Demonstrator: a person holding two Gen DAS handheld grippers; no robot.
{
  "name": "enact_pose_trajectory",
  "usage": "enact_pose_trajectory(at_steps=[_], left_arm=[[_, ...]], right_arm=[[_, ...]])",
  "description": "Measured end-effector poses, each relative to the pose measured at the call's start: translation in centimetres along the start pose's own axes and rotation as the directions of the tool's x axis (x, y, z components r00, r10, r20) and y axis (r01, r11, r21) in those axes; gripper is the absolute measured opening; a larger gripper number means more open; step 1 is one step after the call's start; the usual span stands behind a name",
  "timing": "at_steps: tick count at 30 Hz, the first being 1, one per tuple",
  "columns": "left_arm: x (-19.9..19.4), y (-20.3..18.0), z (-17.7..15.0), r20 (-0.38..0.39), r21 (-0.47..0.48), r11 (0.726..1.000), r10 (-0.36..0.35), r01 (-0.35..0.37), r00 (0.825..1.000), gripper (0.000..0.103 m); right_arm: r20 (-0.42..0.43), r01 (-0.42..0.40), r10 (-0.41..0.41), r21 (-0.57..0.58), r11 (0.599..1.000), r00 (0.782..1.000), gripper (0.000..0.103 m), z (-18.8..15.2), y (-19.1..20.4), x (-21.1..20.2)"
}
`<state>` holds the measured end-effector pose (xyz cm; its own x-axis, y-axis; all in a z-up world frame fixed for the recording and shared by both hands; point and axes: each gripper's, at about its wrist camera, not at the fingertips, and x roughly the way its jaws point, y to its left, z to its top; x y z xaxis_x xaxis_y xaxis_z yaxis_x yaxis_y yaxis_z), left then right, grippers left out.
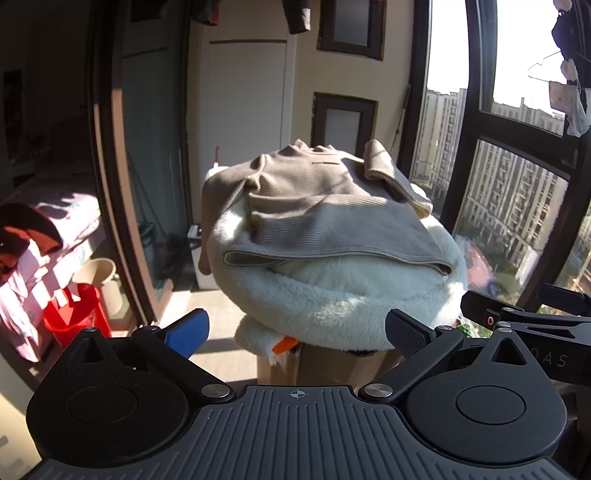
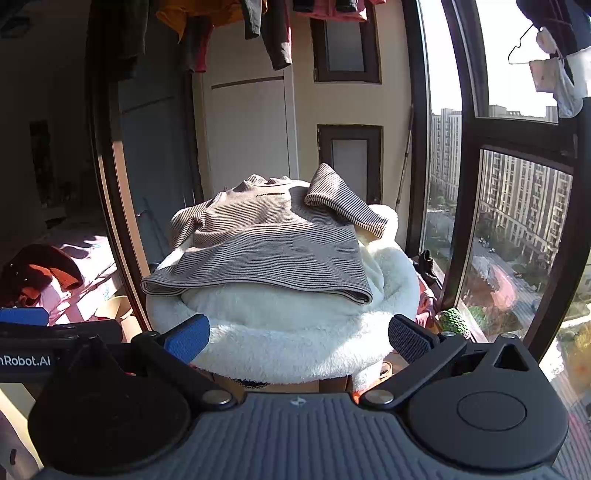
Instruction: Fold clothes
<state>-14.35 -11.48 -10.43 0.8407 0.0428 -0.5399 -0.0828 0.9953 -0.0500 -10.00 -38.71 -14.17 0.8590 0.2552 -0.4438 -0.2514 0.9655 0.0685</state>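
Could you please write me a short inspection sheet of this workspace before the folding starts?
Surface: white fleecy cushion resting on a cardboard box.
Job's things: beige ribbed sweater spread flat on the cushion, one sleeve folded over the body.
Clutter: red bucket on the floor; clothes on the bed.
Grippers: left gripper and right gripper with jaws open, empty, short of the cushion.
Cables: nothing seen.
Surroundings: tall windows, hanging laundry.
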Motion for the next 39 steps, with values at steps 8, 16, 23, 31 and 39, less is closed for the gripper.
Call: enact_pose_trajectory(at_steps=[8, 16, 23, 31, 39], left_arm=[[0.2, 0.0, 0.1, -0.003, -0.004, 1.000, 0.009, -0.009, 1.000, 0.103], [0.6, -0.3, 0.0, -0.011, -0.004, 1.000, 0.008, -0.008, 1.000, 0.103], [0.8, -0.7, 0.2, -0.011, 0.005, 1.000, 0.004, -0.004, 1.000, 0.103], [1.2, -0.9, 0.3, -0.016, 0.012, 1.000, 0.023, -0.023, 1.000, 0.103], [1.0, -0.8, 0.3, -0.011, 0.016, 0.999, 0.033, -0.033, 0.999, 0.103]], right_arm=[[-0.002, -0.007, 0.007, -0.003, 1.000, 1.000, 0.103, 0.1, 0.4, 0.2], [-0.011, -0.005, 0.005, -0.005, 1.000, 1.000, 0.103, 0.0, 0.1, 0.6], [-0.004, 0.007, -0.008, -0.005, 1.000, 1.000, 0.103, -0.1, -0.1, 0.5], [0.015, -0.006, 0.006, 0.004, 1.000, 1.000, 0.103, 0.1, -0.7, 0.0], [0.008, -0.013, 0.013, 0.000, 1.000, 1.000, 0.103, -0.1, -0.7, 0.2]])
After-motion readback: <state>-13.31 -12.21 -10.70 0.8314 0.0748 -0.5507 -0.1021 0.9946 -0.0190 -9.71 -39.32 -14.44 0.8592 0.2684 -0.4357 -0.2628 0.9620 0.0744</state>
